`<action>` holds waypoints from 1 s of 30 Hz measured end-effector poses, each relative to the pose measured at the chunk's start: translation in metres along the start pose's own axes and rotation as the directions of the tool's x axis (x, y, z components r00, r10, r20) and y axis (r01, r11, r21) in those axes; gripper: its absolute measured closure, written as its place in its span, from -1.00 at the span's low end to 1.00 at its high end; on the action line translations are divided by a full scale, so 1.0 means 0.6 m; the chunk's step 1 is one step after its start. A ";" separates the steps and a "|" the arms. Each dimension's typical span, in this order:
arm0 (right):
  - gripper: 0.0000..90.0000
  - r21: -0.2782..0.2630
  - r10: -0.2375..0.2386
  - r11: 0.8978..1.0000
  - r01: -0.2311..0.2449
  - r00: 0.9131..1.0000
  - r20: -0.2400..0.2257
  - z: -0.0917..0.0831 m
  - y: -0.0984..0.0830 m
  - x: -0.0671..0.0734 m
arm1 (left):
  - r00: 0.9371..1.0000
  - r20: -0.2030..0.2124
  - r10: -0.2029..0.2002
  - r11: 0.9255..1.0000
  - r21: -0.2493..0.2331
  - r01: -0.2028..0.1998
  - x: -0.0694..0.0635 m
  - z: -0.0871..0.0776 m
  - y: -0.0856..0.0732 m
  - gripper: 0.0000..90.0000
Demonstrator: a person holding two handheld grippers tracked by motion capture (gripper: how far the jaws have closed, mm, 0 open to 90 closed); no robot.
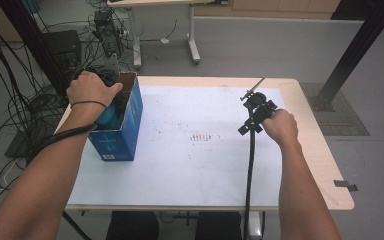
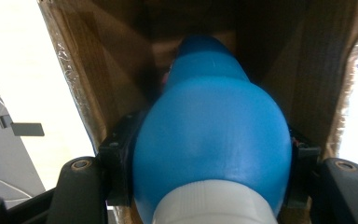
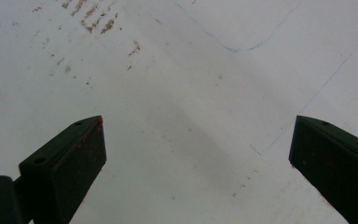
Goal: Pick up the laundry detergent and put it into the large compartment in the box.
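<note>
Clenched on the round blue plastic bottle (image 2: 212,140), the left gripper (image 2: 209,154) lowers it into the blue cardboard box (image 1: 125,127); next, I think, releasing it, while the right gripper (image 3: 198,154) waits released.

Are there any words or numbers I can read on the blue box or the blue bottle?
None can be read.
Blue cardboard box: pale print and a small white label low on its front, too small and blurred to read.
Blue plastic bottle with a white cap: no print on the side in view.
</note>
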State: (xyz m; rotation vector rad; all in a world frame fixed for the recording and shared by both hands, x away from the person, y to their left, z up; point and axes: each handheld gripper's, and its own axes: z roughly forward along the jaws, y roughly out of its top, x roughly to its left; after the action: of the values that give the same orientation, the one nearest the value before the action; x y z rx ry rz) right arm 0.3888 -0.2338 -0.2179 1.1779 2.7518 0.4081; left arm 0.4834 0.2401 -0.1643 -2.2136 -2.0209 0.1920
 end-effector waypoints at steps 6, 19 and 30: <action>-0.92 -0.001 -0.002 1.000 0.002 1.000 -0.001 0.000 0.000 0.000 | 1.000 0.010 0.006 1.000 0.003 -0.006 -0.001 0.004 0.001 -0.18; -0.92 0.000 -0.003 1.000 0.003 1.000 0.005 -0.003 0.001 0.002 | 1.000 0.018 0.009 1.000 0.005 -0.009 0.002 0.015 0.000 -0.18; -0.91 0.000 -0.007 1.000 0.007 1.000 0.000 0.000 0.005 0.004 | 1.000 0.019 0.015 1.000 -0.007 -0.015 0.000 0.020 -0.002 -0.18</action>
State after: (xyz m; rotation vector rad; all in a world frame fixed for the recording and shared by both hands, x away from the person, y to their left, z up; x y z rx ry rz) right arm 0.3892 -0.2302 -0.2173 1.1684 2.7552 0.4068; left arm 0.4803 0.2406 -0.1759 -2.2400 -2.0184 0.2092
